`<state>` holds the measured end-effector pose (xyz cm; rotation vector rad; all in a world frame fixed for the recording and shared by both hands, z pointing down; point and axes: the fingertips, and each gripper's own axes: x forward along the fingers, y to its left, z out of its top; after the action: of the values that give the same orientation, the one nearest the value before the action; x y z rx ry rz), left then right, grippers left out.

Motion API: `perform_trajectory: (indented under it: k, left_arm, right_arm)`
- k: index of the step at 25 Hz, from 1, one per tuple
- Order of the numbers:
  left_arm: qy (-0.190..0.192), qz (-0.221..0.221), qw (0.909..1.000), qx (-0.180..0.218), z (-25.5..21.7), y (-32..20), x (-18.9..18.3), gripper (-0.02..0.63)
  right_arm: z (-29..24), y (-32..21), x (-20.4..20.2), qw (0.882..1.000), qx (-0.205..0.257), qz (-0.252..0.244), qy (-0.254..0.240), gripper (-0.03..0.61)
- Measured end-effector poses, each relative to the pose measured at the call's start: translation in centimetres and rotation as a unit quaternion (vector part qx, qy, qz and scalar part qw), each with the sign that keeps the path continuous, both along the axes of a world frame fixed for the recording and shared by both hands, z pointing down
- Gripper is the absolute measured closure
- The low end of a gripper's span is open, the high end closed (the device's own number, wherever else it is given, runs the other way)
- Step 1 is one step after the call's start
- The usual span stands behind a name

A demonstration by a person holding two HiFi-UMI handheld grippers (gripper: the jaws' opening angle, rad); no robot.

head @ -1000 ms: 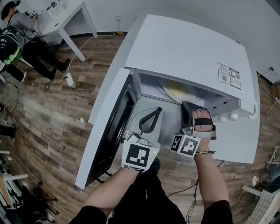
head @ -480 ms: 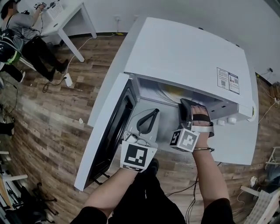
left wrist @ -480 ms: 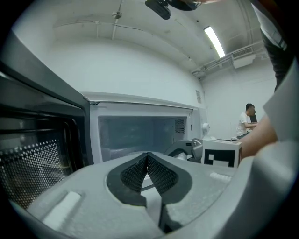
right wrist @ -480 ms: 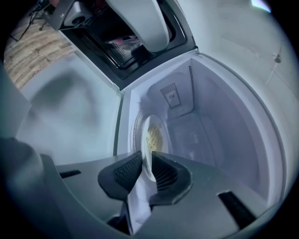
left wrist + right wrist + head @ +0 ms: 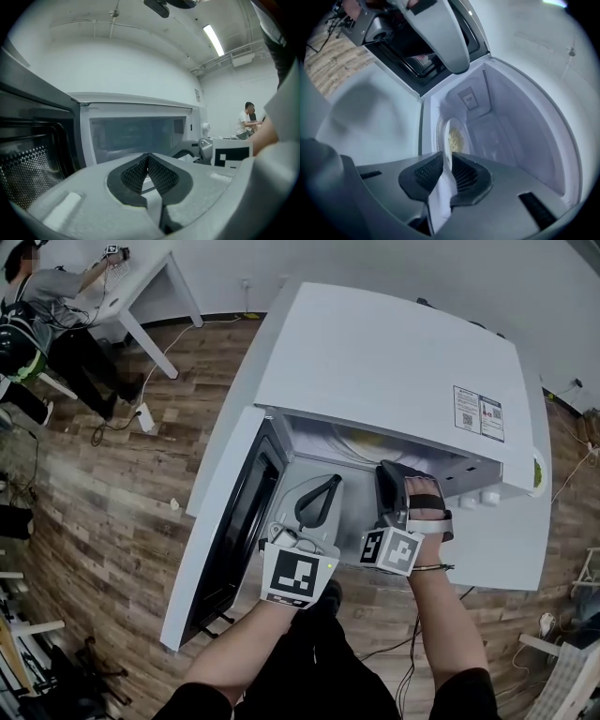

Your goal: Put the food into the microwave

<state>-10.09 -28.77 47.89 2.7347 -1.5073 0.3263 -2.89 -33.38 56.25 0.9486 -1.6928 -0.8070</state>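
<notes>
Head view: right tool on plate.

Bright, even light from a ceiling strip — soft shadows only. My 2 gripper views bend hard toward dark rims and blur close up; the microwave cavity looks dimmer, bluish.

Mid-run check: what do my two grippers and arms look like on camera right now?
The left gripper and right gripper have light grey plastic bodies with black, mesh-textured jaw pads. Each carries a white cube with black square markers. The right one has a grey-and-black hand strap. The person wears black short sleeves; the forearms are bare.
</notes>
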Motion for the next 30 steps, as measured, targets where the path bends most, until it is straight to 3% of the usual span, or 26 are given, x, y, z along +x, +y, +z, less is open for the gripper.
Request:
perform_trajectory:
  k: [3, 19, 24, 30]
  left_arm:
    - [-0.002, -0.001, 1.0, -0.003, -0.1, 0.1, 0.2, 0.607]
    - [0.001, 0.006, 0.9999, -0.014, -0.2, 0.5, 0.9, 0.607]
    - [-0.002, 0.019, 0.9997, -0.015, -0.9, 1.7, 1.4, 0.607]
    - [0.01, 0.034, 0.999, -0.028, -4.3, 5.1, 1.7, 0.607]
  right_arm:
    - [0.6, 0.2, 0.3, 1.0, -0.01, 0.006, 0.003, 0.543]
    - [0.3, -2.6, 0.7, 0.999, -0.029, 0.041, -0.019, 0.558]
    - [-1.3, -1.9, 0.5, 0.998, -0.01, 0.044, -0.052, 0.557]
    - [-4.3, 2.8, 1.1, 0.992, -0.028, 0.054, -0.107, 0.557]
